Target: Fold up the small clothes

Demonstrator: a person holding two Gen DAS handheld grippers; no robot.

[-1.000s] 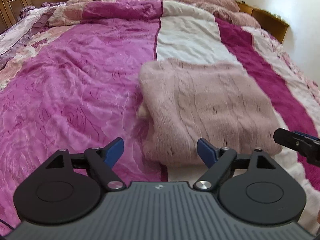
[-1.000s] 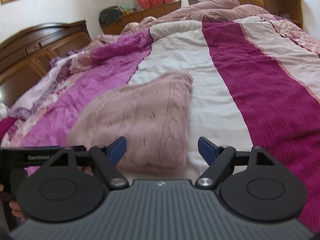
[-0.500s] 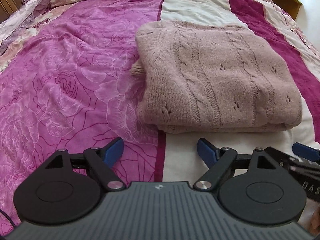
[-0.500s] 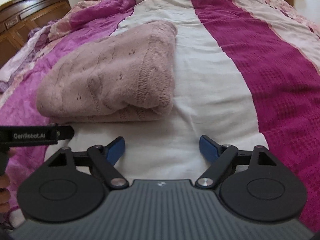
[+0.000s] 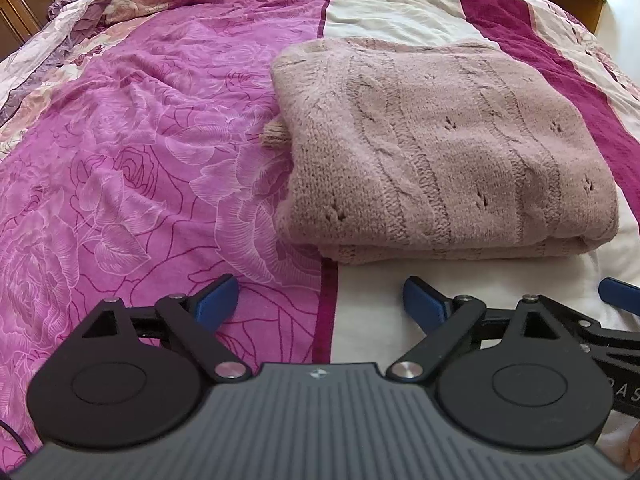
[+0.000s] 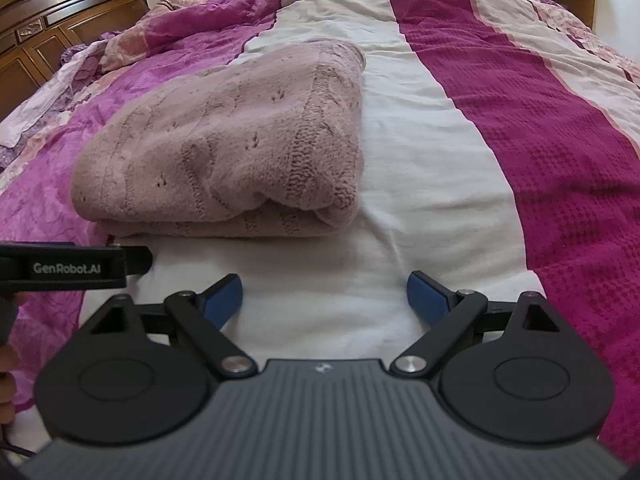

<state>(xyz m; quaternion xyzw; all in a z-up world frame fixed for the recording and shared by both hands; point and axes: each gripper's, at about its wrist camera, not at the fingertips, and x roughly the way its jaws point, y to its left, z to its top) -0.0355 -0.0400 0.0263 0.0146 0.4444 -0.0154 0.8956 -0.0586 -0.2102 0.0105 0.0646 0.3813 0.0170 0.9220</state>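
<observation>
Folded pink knit sweater [image 5: 440, 152] laid on bed quilt [image 5: 140, 160], left gripper [image 5: 320, 300] and right gripper [image 6: 324, 296] fingers just opened wide, nothing held between them.

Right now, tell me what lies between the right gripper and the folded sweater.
Only bare white bedspread separates the open right gripper from the folded pink sweater, as the right wrist view shows. Nothing sits between its fingers.

Pink knit sweater [image 5: 440, 152], folded, on bedspread [image 5: 140, 160]

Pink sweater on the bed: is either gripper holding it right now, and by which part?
Neither. The left gripper and right gripper have just been opening, nothing between them, short of the folded sweater.
</observation>
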